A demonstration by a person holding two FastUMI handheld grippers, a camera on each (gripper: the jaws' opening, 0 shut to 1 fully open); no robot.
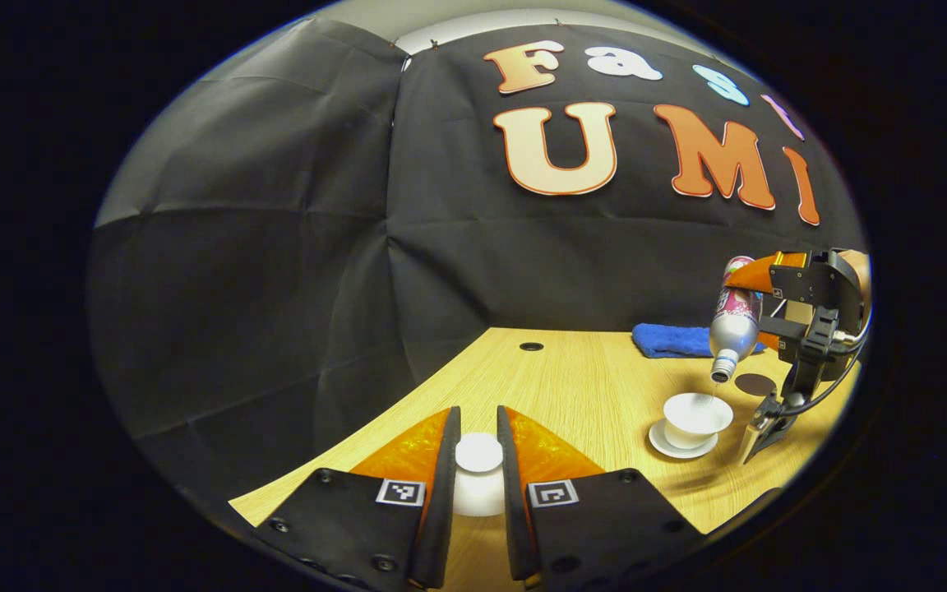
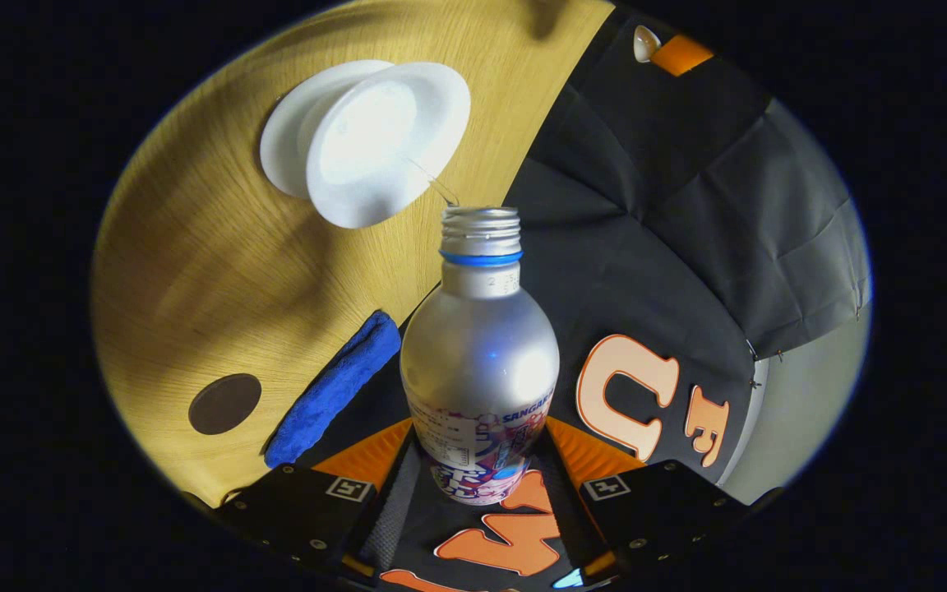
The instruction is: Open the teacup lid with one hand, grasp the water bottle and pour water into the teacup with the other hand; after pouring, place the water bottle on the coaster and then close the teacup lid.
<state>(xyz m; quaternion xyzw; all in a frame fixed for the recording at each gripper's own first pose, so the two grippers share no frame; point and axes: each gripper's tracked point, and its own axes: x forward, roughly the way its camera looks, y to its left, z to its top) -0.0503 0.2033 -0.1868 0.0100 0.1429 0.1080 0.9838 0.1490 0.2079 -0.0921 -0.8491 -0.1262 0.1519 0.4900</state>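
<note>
Lid (image 1: 478, 453) gripped; tilted bottle's (image 2: 479, 353) label seemingly unreadable.

Wooden table (image 1: 572, 386): saucer (image 1: 681, 446), blue cloth (image 1: 675, 339), dark round coaster (image 1: 755, 384).

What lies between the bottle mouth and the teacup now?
A thin stream of water runs from the bottle mouth to the teacup, seen in the right gripper view.

The lid's (image 1: 478, 473) sides sit hidden between the left gripper's (image 1: 478, 481) fingers at six o'clock; the bottle's (image 2: 480, 362) base hides between the right gripper's (image 2: 482, 473) fingers.
</note>
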